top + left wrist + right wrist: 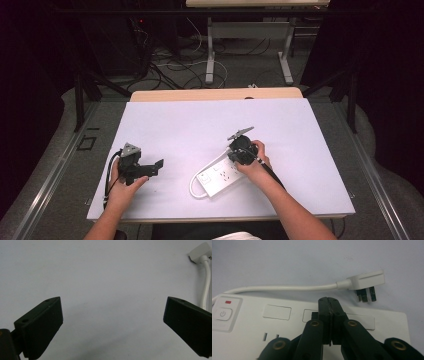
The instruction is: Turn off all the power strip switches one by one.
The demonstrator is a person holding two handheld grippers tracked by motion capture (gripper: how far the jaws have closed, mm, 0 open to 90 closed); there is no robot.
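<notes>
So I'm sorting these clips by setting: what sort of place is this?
Most likely a lab or workshop set up for recording. A white-topped table holds just a power strip, loose cables trail over the carpeted floor behind, and dark curtains enclose the space.

power strip (223, 176) mid-table, cord (193, 186) looping left

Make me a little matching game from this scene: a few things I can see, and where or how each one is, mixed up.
Things:
1. left gripper
2. right gripper
3. plug
4. power button

States:
a. lying on the white table, prongs bare
b. jaws shut, over the power strip
c. jaws wide open, nothing between them
d. at one end of the power strip, below a small red mark

Pairs: 1-c, 2-b, 3-a, 4-d
</notes>
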